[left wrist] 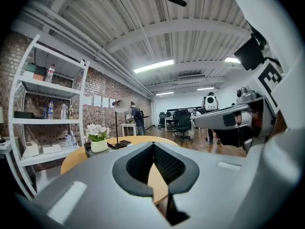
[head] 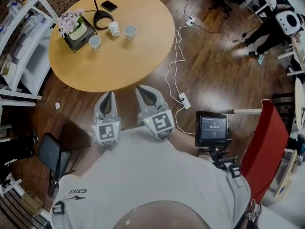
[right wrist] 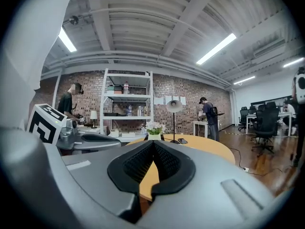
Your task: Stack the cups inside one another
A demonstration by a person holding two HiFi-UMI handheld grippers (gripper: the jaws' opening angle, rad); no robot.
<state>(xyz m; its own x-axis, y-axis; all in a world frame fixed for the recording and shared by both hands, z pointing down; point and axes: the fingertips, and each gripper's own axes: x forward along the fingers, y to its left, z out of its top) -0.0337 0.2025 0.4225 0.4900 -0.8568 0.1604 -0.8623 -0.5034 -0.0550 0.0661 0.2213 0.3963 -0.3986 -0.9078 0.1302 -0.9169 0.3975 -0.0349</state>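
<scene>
I hold my left tongs [head: 108, 95] and right tongs [head: 143, 89], both pressed together and empty, at the desk's [head: 119, 66] near edge, with three separate cups [head: 114, 28] at its far side.

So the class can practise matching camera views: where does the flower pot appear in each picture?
Head view: flower pot upper left, on the table's far side.
Left gripper view: flower pot left of centre.
Right gripper view: flower pot near the centre.
Shared landmark: the desk lamp, just right of it.
</scene>
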